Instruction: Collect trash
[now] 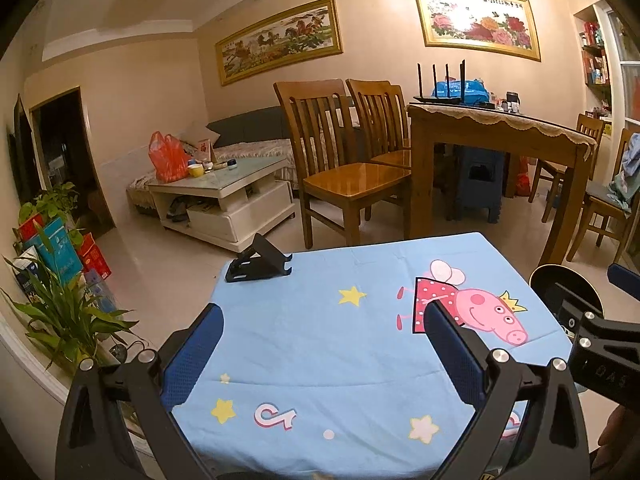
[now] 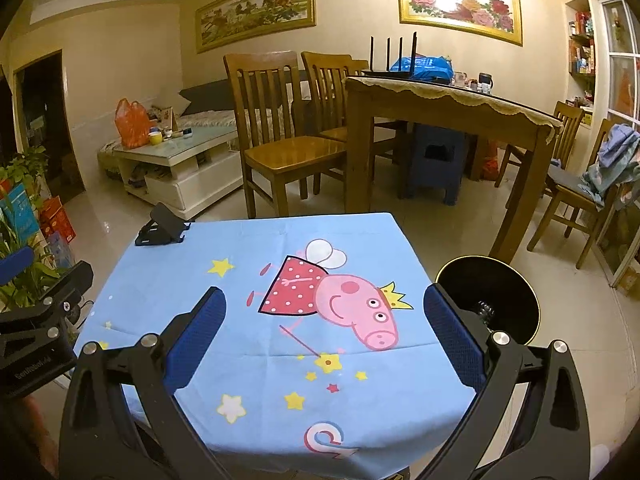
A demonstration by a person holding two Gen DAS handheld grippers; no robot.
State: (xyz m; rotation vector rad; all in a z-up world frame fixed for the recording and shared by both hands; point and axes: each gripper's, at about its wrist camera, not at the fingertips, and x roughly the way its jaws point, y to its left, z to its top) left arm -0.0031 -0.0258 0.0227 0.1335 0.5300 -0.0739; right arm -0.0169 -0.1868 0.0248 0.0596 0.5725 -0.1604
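Observation:
A small table with a light blue cartoon-pig cloth (image 1: 320, 340) (image 2: 248, 280) lies under both grippers. A black round bin (image 2: 492, 296) stands at the table's right edge, with something small inside; its rim shows in the left wrist view (image 1: 560, 280). My left gripper (image 1: 320, 356) is open and empty above the near half of the cloth. My right gripper (image 2: 322, 344) is open and empty above the cloth, its right finger just in front of the bin. No loose trash shows on the cloth.
A black phone stand (image 1: 258, 262) (image 2: 162, 226) sits on the table's far left corner. Beyond are wooden chairs (image 1: 344, 168), a dining table (image 1: 496, 132), a white coffee table (image 1: 224, 196) with an orange bag (image 1: 168, 156), and potted plants (image 1: 60, 312) at left.

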